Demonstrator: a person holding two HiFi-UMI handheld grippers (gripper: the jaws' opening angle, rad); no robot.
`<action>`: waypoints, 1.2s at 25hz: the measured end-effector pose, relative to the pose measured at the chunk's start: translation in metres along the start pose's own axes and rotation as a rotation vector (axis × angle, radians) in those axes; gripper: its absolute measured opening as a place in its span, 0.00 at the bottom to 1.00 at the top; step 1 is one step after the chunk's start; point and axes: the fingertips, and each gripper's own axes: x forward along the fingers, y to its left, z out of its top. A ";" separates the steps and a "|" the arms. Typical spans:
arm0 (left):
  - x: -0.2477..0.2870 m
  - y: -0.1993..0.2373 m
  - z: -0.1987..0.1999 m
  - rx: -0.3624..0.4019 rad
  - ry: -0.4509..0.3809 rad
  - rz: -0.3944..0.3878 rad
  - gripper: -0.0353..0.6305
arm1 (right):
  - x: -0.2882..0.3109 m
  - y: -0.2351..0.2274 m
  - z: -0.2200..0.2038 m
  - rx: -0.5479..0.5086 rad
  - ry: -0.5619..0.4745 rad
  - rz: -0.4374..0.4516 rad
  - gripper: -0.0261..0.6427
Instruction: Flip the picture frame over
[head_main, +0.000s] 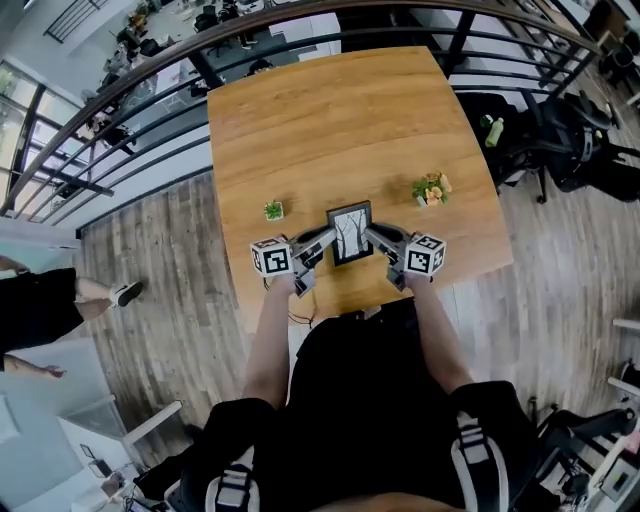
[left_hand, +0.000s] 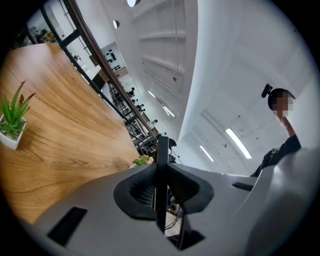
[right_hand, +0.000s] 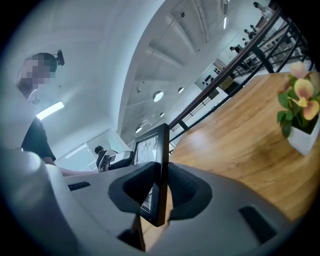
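Left gripper (head_main: 326, 240) and right gripper (head_main: 374, 237) level, jaws tight on opposite edges of the picture frame (head_main: 350, 231).

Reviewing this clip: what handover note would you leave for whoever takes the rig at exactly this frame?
Left gripper: shut on the picture frame, clamping the edge on its own side.
Right gripper: shut on the opposite edge.
Things: the picture frame is held between both grippers over the near part of the table, picture side facing up. The green plant and the flower pot stand clear on either side.
Done: both edges gripped.
Left: turn the picture frame over so its back faces up, set it down, release.
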 end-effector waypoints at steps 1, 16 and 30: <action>0.000 0.006 -0.001 -0.003 0.000 0.024 0.17 | 0.000 -0.004 -0.002 0.005 -0.003 -0.019 0.17; 0.010 0.072 -0.022 -0.005 0.011 0.284 0.18 | 0.005 -0.042 -0.025 0.010 0.084 -0.228 0.17; 0.018 0.129 -0.050 0.020 0.127 0.465 0.18 | 0.017 -0.085 -0.058 0.000 0.211 -0.342 0.17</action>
